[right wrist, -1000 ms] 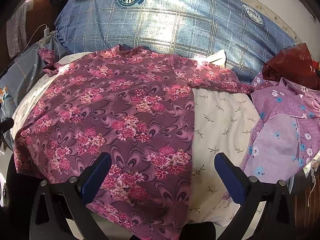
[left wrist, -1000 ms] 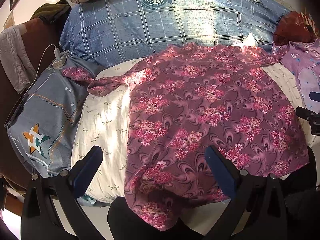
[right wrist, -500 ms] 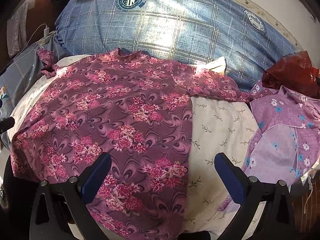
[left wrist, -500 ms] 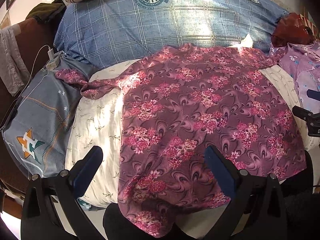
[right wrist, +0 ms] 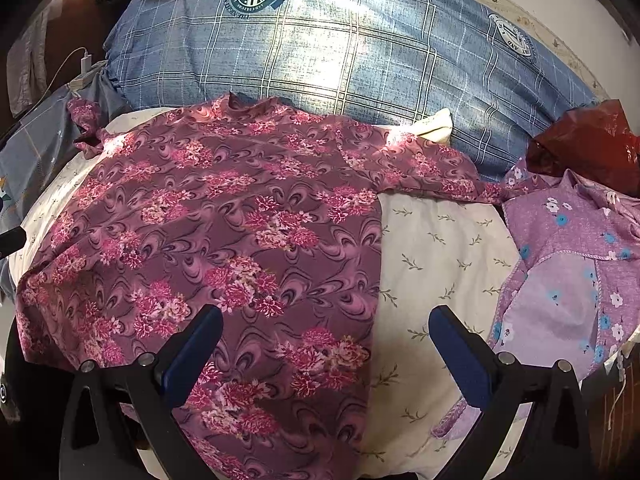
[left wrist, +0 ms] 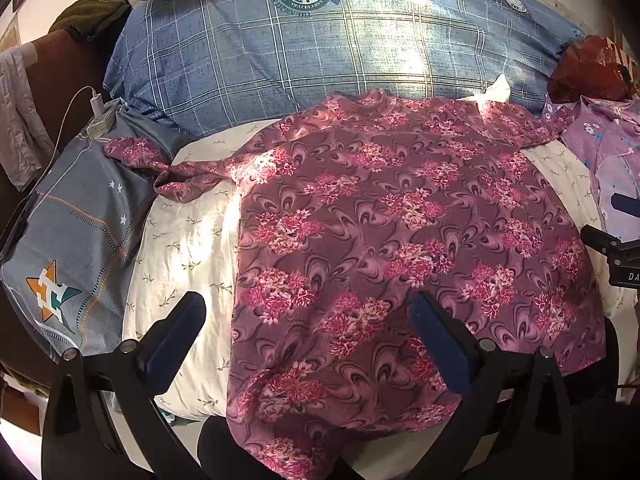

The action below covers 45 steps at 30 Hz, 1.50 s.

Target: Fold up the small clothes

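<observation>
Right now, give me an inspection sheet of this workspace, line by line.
Surface: cream sheet with a leaf print, rumpled, lit in patches by sun.
Job's things: maroon floral top spread flat, sleeves out to both sides, hem hanging over the near edge; lilac floral garment lying crumpled to its right.
Clutter: blue plaid bolster behind the top; grey pillow with a star logo at left; dark red bag at right.
Grippers: left hand-held gripper open above the top's lower part; right hand-held gripper open above the top's right edge; neither holds cloth.
Cables: white charger cable on the grey pillow.
Surroundings: grey cloth hanging at far left.
</observation>
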### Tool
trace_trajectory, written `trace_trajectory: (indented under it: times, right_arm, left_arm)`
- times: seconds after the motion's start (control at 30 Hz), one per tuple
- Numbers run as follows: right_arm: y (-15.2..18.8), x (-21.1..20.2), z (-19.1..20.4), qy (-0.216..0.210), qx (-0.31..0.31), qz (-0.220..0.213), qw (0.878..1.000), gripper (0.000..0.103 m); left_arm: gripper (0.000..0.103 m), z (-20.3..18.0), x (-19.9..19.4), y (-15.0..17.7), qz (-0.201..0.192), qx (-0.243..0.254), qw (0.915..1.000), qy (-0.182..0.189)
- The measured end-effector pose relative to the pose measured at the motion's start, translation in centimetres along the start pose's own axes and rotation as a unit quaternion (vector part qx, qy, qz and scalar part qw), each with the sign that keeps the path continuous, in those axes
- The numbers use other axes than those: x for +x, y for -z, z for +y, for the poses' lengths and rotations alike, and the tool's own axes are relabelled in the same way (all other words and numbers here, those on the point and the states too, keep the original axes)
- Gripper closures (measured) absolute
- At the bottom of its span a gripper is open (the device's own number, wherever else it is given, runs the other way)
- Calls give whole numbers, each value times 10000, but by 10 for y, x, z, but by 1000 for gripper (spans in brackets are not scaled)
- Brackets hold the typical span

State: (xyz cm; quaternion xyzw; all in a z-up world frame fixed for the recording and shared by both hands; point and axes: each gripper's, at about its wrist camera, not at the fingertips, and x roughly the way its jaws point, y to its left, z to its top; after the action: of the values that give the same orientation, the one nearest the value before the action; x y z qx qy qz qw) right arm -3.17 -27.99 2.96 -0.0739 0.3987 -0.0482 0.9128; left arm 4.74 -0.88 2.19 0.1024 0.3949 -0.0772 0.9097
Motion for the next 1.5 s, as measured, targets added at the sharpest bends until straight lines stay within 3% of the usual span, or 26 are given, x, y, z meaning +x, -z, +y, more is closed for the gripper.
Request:
trace_trajectory:
  times: [0.73, 0.9, 1.0, 1.1, 1.2, 1.37, 1.5]
  right_arm:
    - [-8, 26, -29, -117, 261, 259, 9993, 0]
    - [-12, 42, -63, -593, 807, 479, 9938, 0]
    - [-25, 50, -109, -414, 1238, 421, 9905, 0]
    - [-43, 60, -175, -197, 1870, 317, 9817, 0]
    - [-62, 71, -245, 57, 2638, 160, 9644, 0]
    - [-100, 85, -347, 5, 3855, -350, 9221, 0]
    - [-132, 112, -401, 67, 4307, -388, 9016, 0]
  left_arm:
    - [0, -5, 30, -18, 335, 3, 9994, 108]
    - [0, 5, 46, -29, 698, -179, 9964, 446]
    - [0, 29, 58, -45, 881, -588, 9927, 569]
    - [0, 76, 81, -74, 1077, -1187, 9864, 368]
    - [0, 120, 102, -93, 1211, -1765, 9766, 204]
    - [0, 191, 151, -114, 1539, -2976, 9422, 60]
    - [0, 210, 183, -118, 1730, -3490, 9210, 84]
